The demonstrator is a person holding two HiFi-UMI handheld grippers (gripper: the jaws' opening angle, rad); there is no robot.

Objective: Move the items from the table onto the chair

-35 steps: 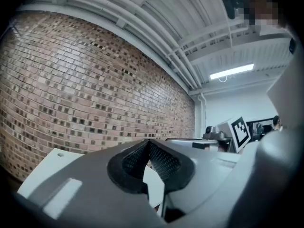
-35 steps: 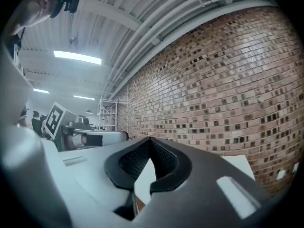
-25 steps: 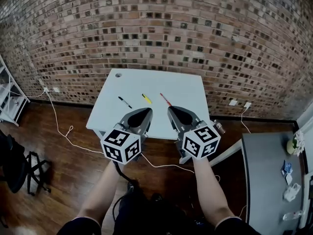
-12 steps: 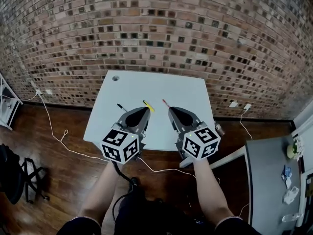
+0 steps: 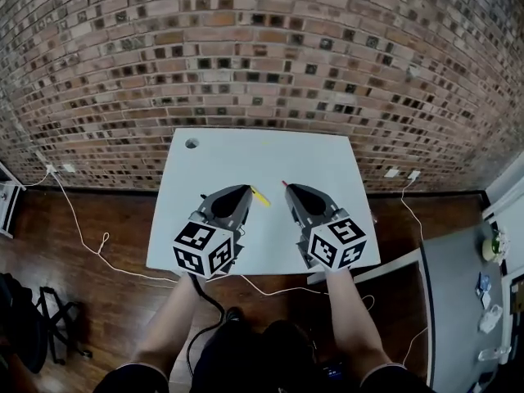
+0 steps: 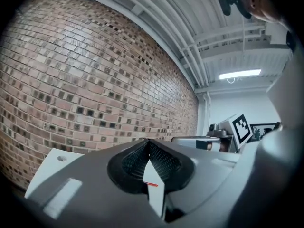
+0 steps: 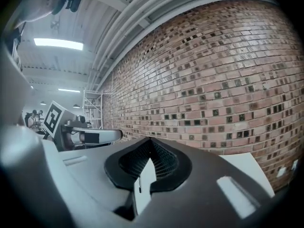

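Observation:
A white table (image 5: pixel 205 158) stands against the brick wall. On it lie a yellow marker (image 5: pixel 260 196) and a red pen (image 5: pixel 284 184), both partly hidden behind my grippers. My left gripper (image 5: pixel 246 189) hovers over the table's middle, jaws shut with nothing between them; the yellow marker pokes out just right of its tip. My right gripper (image 5: pixel 291 189) is beside it, also shut and empty, with the red pen's end at its tip. In the left gripper view the shut left gripper (image 6: pixel 148 142) points at the wall above the table (image 6: pixel 57 163). No chair is in view.
A white cable (image 5: pixel 90 240) runs over the wooden floor left of the table. A grey desk (image 5: pixel 454 301) with small items stands at the right. A black bag (image 5: pixel 37 326) lies at the lower left. The brick wall (image 5: pixel 262 56) closes the far side.
The table has come nearer and both grippers now sit over its middle. The black pen seen earlier is now hidden behind the left gripper. Both grippers stay shut.

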